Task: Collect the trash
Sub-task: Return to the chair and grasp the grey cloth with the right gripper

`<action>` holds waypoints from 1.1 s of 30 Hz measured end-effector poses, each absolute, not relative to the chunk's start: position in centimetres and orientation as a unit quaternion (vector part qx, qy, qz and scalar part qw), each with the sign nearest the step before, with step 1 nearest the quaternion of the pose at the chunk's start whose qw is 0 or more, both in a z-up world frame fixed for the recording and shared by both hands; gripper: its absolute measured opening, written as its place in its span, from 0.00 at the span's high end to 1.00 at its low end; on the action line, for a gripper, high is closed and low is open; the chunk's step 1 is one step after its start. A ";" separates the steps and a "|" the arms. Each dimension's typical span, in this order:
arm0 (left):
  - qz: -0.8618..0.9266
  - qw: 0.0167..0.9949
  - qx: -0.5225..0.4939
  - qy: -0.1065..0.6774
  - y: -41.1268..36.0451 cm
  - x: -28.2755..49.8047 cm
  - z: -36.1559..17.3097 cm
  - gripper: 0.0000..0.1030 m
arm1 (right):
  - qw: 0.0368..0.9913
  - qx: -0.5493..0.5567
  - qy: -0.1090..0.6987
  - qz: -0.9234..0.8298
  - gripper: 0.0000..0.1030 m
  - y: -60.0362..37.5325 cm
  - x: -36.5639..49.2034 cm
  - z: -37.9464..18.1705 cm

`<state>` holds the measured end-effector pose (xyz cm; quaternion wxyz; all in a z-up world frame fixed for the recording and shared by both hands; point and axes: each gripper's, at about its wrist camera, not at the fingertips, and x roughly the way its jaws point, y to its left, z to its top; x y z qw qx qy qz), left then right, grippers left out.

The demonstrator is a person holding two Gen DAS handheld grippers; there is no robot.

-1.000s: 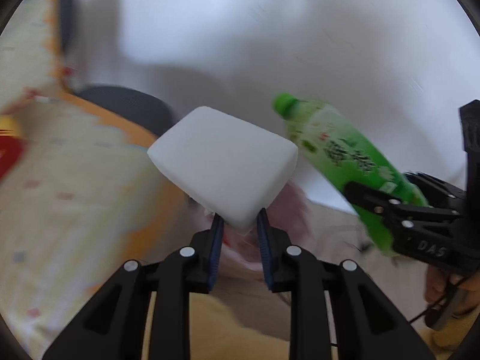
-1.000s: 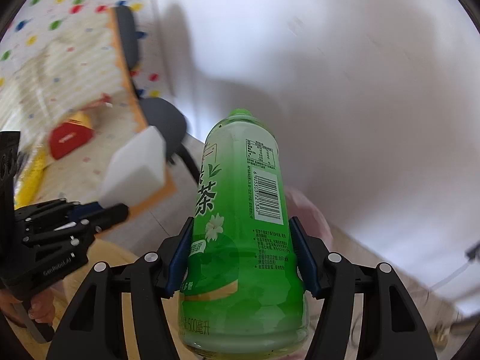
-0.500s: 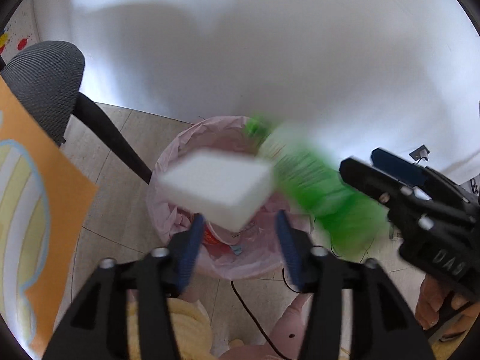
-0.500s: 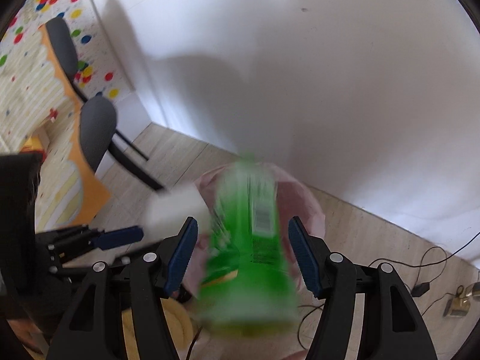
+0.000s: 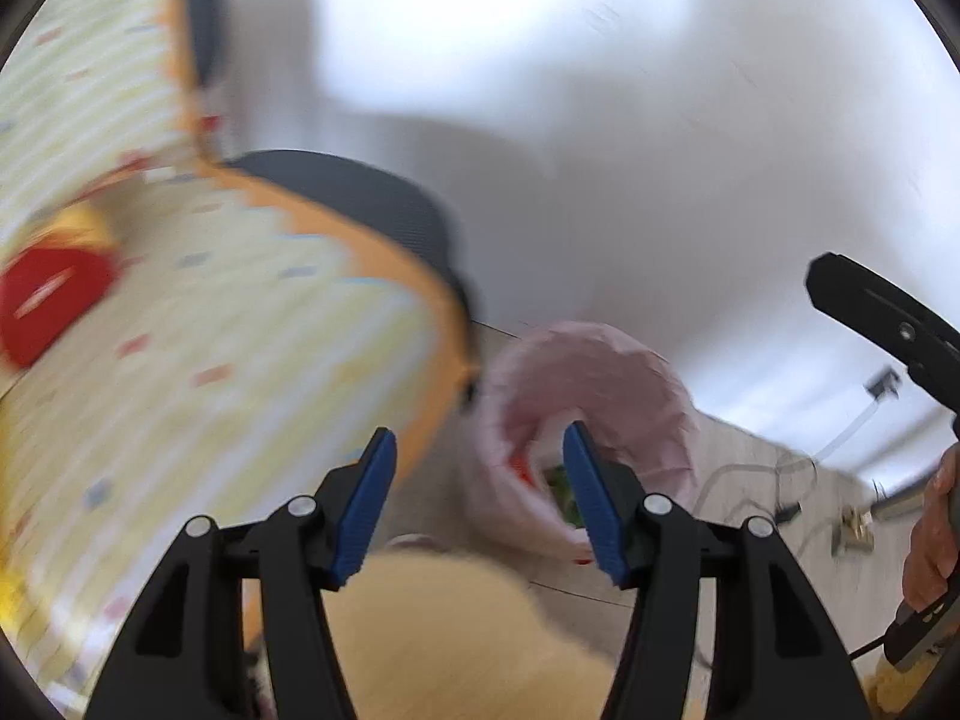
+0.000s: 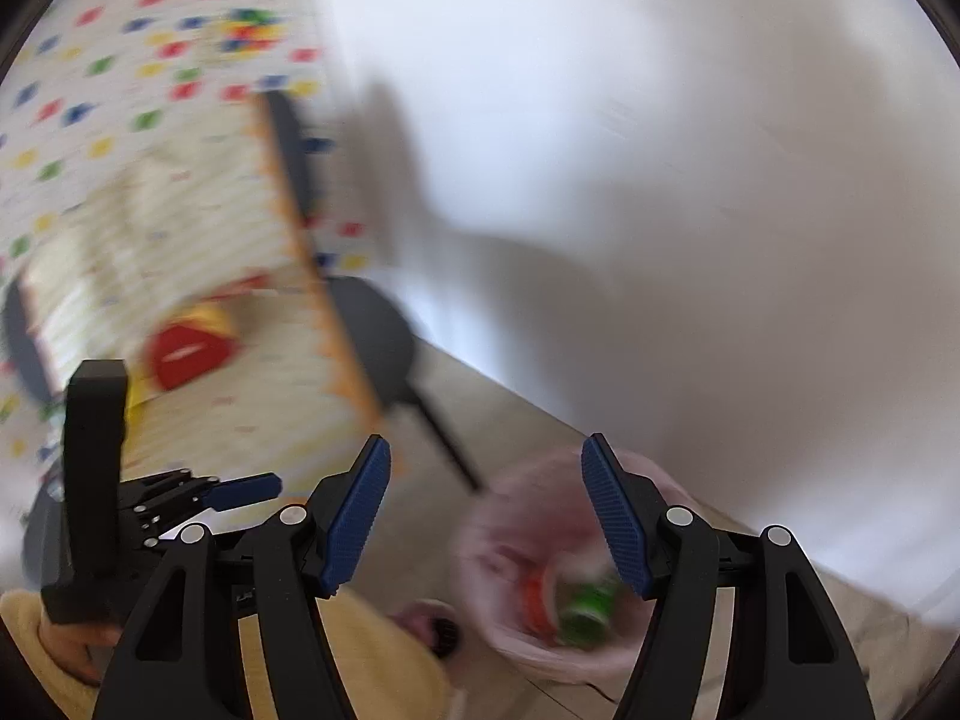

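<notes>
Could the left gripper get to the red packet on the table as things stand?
Probably yes. The left gripper is empty, its jaws opening, and the red packet lies exposed on the table with nothing visible between them, though the view is blurred.

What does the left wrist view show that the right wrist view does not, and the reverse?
Only the left wrist view shows the cables and small plug on the floor past the bin, and the bare hand holding the right gripper's handle. Only the right wrist view shows the wall covering with coloured dots and the green plastic bottle lying in the bin. Both show the pink-lined waste bin, the red and yellow packet on the striped tablecloth, and the dark grey chair seat.
</notes>
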<state>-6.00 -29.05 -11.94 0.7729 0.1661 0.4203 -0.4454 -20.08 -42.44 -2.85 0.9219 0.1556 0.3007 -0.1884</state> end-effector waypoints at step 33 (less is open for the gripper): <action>-0.059 0.916 -0.024 0.396 14.3 11.0 -5.5 0.39 | 0.920 -0.042 0.353 0.164 0.53 -6.2 7.8 0.3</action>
